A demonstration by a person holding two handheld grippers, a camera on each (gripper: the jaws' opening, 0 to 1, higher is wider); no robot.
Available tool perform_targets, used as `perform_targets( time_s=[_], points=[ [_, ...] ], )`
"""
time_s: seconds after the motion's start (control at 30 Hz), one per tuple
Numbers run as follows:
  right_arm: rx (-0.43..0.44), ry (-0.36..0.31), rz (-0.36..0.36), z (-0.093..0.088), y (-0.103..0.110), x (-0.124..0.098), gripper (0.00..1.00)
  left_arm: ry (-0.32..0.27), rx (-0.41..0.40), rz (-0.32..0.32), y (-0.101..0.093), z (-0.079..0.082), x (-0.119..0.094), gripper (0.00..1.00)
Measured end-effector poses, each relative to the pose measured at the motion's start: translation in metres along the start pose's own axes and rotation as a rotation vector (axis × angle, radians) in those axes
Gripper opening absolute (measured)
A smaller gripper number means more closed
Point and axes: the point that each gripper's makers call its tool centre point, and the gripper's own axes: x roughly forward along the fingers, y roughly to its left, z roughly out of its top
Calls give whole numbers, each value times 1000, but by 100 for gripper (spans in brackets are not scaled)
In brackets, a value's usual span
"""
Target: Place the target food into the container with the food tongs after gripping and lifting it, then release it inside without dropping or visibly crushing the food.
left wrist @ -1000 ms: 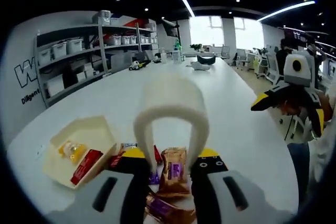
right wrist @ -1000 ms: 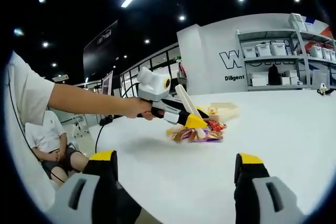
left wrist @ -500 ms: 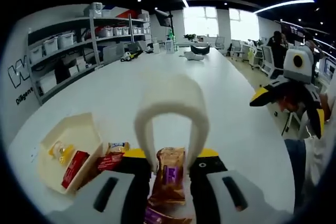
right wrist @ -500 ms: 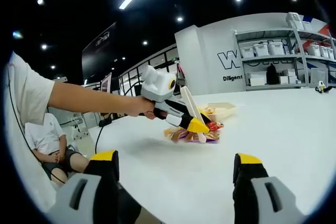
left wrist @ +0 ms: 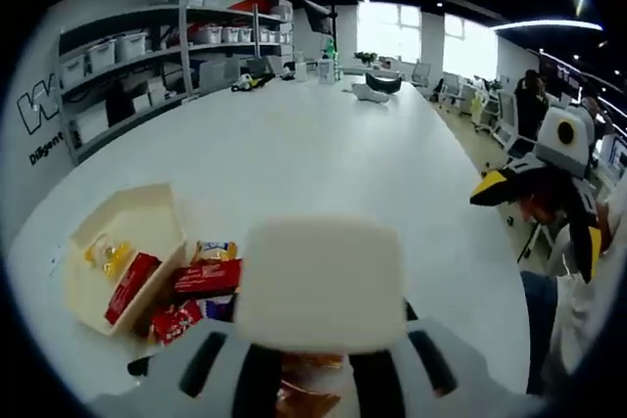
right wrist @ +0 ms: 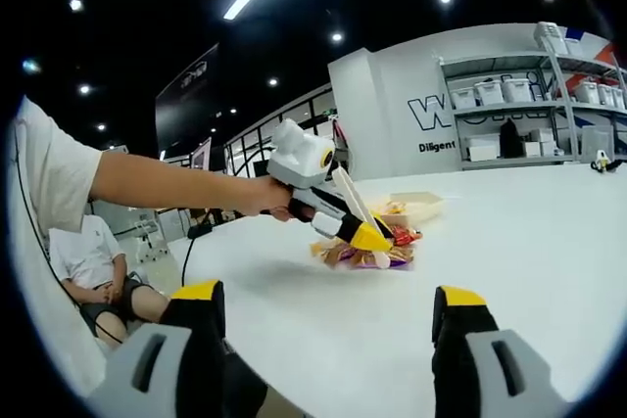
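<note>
My left gripper [left wrist: 318, 367] is shut on the cream food tongs [left wrist: 318, 281], which point down and hide most of what lies under them. A brown snack packet [left wrist: 297, 398] shows between the fingers; whether the tongs hold it I cannot tell. The cream container [left wrist: 147, 232] sits to the left with a yellow sweet [left wrist: 106, 256] and a red packet [left wrist: 132, 287] inside. In the right gripper view the left gripper [right wrist: 358, 235] tips the tongs [right wrist: 349, 195] into the snack pile [right wrist: 367, 254]. My right gripper [right wrist: 328, 335] stands open and holds nothing.
Red packets [left wrist: 201, 286] lie beside the container on the long white table [left wrist: 323, 154]. Shelves with bins [left wrist: 137, 56] line the left wall. The right gripper [left wrist: 549, 173] hovers off the table's right edge. A seated person [right wrist: 93, 261] is beyond the table.
The left gripper has tilted down, so the tongs now appear end-on and lower over the packets. The right gripper has stayed still.
</note>
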Motion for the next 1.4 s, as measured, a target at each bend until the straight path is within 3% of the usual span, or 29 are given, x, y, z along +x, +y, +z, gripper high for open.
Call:
perform_targets(
  time_s=[0.2,0.37,0.53,0.9,1.4],
  points=[
    [4,-3,-7,-1,0,-4,86,7,-19,6,-6,1,-2,22],
    [6,-9,-5,0,2,-6,85,8,10,18,-7,-1,-5,22],
    [10,-11,-2,-1,3,-6,85,-34,-13,28,-4,9,-18,22],
    [16,-8,13,-2,8,-2,85,-133,-106,60,19,31,-41,23],
    [3,9,-5,-3,1,-1,85,-116,-96,105,41,35,-45,23]
  ],
)
